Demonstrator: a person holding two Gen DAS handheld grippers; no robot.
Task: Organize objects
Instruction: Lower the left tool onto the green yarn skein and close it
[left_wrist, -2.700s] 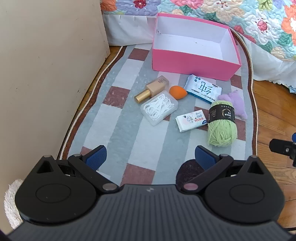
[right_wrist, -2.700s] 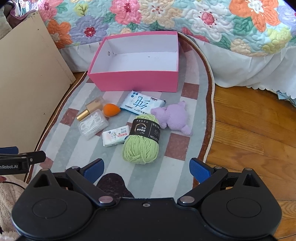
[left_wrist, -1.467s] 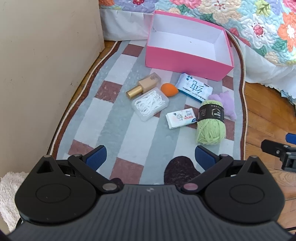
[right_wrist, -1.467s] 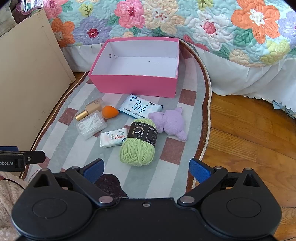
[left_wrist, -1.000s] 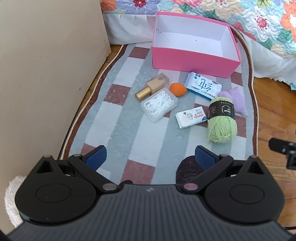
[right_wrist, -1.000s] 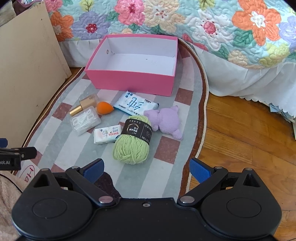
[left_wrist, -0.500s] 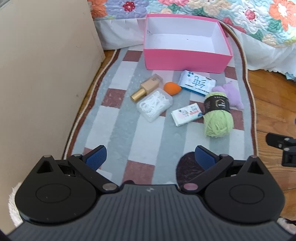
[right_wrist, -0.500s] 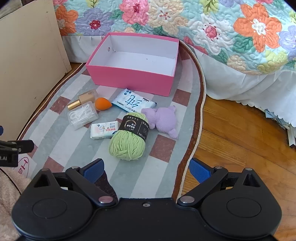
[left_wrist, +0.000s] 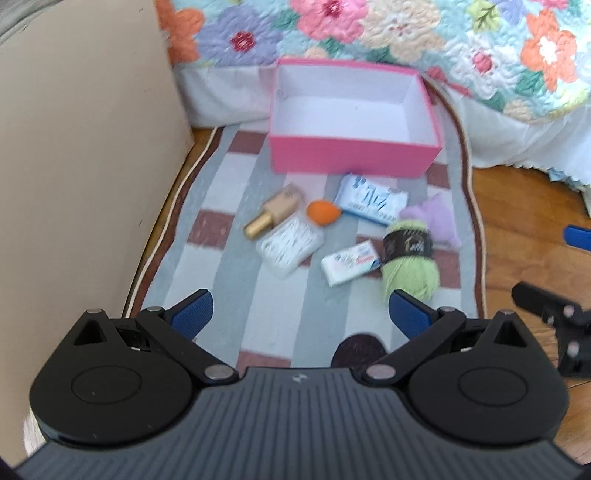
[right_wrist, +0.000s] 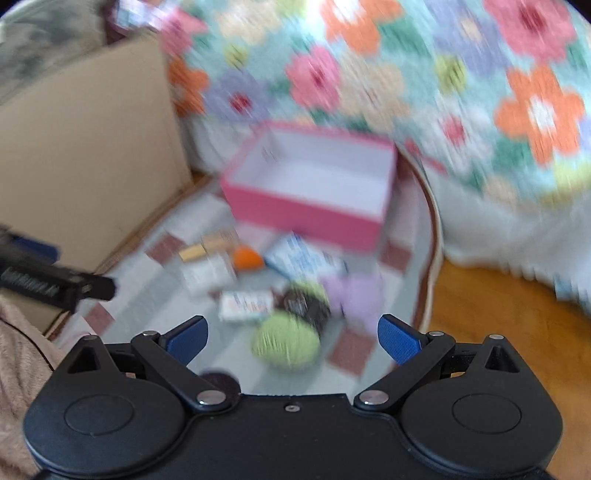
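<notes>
An empty pink box (left_wrist: 354, 151) stands on the striped rug (left_wrist: 236, 280) by the bed. In front of it lie a gold-capped bottle (left_wrist: 275, 214), an orange sponge (left_wrist: 322, 213), a clear box of white picks (left_wrist: 290, 245), a blue-white wipes pack (left_wrist: 371, 199), a small tissue pack (left_wrist: 351, 262), green yarn (left_wrist: 408, 264) and a purple plush (left_wrist: 432, 219). My left gripper (left_wrist: 301, 314) is open and empty, short of them. My right gripper (right_wrist: 293, 338) is open and empty above the yarn (right_wrist: 286, 343); that view is blurred. The pink box (right_wrist: 314, 184) shows there too.
A beige board (left_wrist: 85, 155) stands along the rug's left edge. A flowered quilt (left_wrist: 406, 40) hangs over the bed behind the box. Bare wood floor (left_wrist: 517, 221) lies right of the rug. A fluffy fabric (right_wrist: 22, 350) sits at the lower left of the right wrist view.
Both grippers have tilted up and pulled back, so the objects sit lower and smaller. The right wrist view is now motion-blurred. No object has moved; both grippers stay open.
</notes>
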